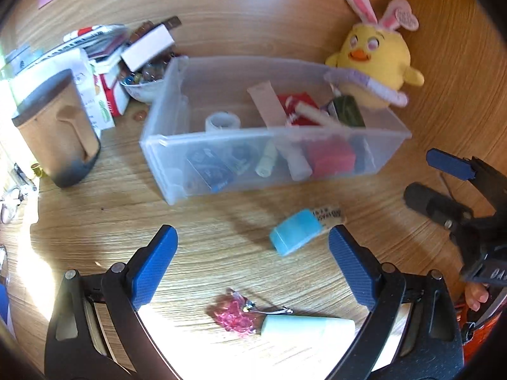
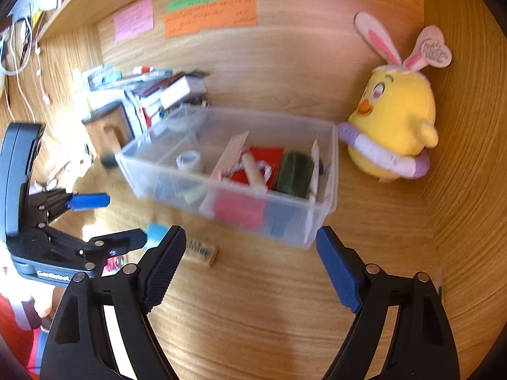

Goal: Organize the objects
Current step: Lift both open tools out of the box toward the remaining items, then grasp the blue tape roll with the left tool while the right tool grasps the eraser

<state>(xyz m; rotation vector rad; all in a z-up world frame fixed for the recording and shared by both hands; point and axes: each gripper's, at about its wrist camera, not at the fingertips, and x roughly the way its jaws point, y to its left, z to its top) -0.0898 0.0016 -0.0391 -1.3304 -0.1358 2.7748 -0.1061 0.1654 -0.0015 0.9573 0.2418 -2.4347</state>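
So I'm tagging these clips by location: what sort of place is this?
Probably a home study desk: a wooden desk with sticky notes on its back panel, a heap of books and boxes, and a chick plush toy beside a clear storage bin.

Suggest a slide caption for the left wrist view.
Open left gripper hovers over a blue case lying before a clear bin.

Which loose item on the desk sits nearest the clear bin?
The blue case. It lies just in front of the clear bin, beside a small tag; the pale tube and pink beads lie nearer the left gripper.
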